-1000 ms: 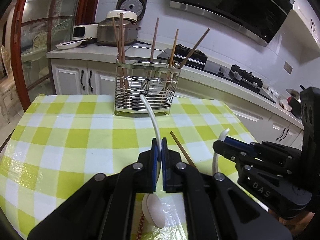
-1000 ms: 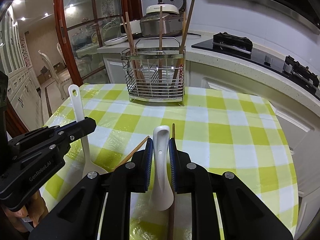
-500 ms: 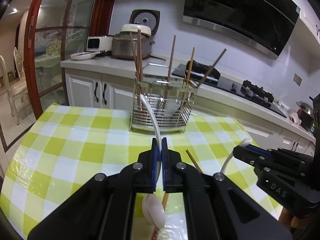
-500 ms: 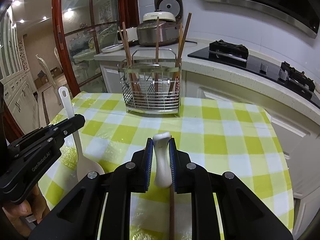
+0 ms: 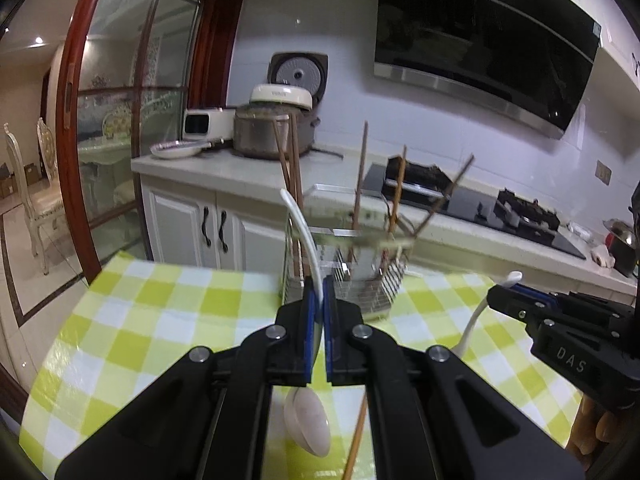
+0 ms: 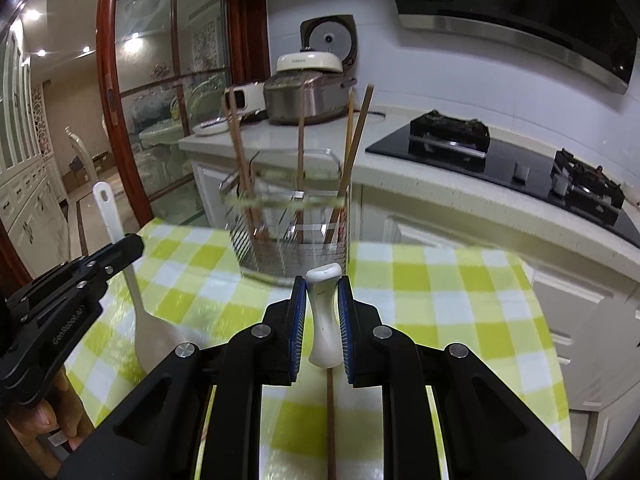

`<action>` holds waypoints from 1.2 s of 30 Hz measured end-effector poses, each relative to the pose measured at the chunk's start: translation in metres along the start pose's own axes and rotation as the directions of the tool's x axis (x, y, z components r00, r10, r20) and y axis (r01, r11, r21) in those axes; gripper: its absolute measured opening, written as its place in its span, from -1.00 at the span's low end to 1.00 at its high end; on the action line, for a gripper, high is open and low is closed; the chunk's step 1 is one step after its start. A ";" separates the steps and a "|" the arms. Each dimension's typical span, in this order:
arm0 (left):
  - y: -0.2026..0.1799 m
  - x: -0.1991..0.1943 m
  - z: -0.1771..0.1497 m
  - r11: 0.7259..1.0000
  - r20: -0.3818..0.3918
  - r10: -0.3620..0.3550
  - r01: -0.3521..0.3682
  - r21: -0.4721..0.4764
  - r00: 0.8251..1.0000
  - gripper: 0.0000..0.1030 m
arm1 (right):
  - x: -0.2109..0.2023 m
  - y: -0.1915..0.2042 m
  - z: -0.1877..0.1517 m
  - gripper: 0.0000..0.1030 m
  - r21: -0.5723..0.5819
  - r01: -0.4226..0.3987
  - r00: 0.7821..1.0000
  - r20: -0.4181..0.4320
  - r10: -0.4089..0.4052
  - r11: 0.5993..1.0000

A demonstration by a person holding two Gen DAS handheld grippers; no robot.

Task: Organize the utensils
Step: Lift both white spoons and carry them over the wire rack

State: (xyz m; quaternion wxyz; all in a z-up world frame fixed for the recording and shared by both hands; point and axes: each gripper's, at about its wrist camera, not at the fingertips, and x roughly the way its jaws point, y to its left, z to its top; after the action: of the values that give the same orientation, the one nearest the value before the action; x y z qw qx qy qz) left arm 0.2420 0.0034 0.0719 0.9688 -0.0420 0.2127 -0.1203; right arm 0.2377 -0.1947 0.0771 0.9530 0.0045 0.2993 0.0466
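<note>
- Two white spoons are off the checked counter (image 5: 132, 320): your left hand-held gripper (image 5: 319, 304) clamps a long rice spoon (image 5: 305, 236).
- Your right hand-held gripper (image 6: 322, 312) grips a ceramic spoon (image 6: 325, 312).
- Both are near the wire utensil rack (image 6: 288, 220) holding chopsticks (image 6: 240, 168).

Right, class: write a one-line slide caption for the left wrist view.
Left gripper clamps a white spoon above the checked tablecloth, facing the wire utensil rack.

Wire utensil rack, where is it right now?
The wire utensil rack stands at the table's far edge, centre in both wrist views, chopsticks upright inside it, kitchen counter just behind.
</note>
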 end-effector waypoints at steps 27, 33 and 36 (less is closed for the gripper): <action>-0.007 0.066 0.134 0.999 0.243 -0.039 0.033 0.030 0.969 -0.92 | 0.049 0.021 0.134 -0.70 -0.006 0.019 0.988 0.151 -0.017 1.000; 0.001 0.085 0.138 0.999 0.223 -0.034 0.035 0.000 0.974 -0.92 | 0.058 0.019 0.148 -0.70 -0.001 -0.003 0.990 0.143 0.003 1.000; 0.005 0.091 0.136 0.999 0.212 -0.033 0.037 -0.013 0.977 -0.92 | 0.058 0.019 0.154 -0.70 0.003 -0.019 0.989 0.147 0.019 1.000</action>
State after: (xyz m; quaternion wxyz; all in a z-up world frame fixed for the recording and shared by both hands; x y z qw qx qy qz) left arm 0.3804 -0.0104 0.1582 0.9832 -0.0666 0.1087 -0.1304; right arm 0.3715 -0.1677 0.1711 0.9720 0.0130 0.2282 0.0546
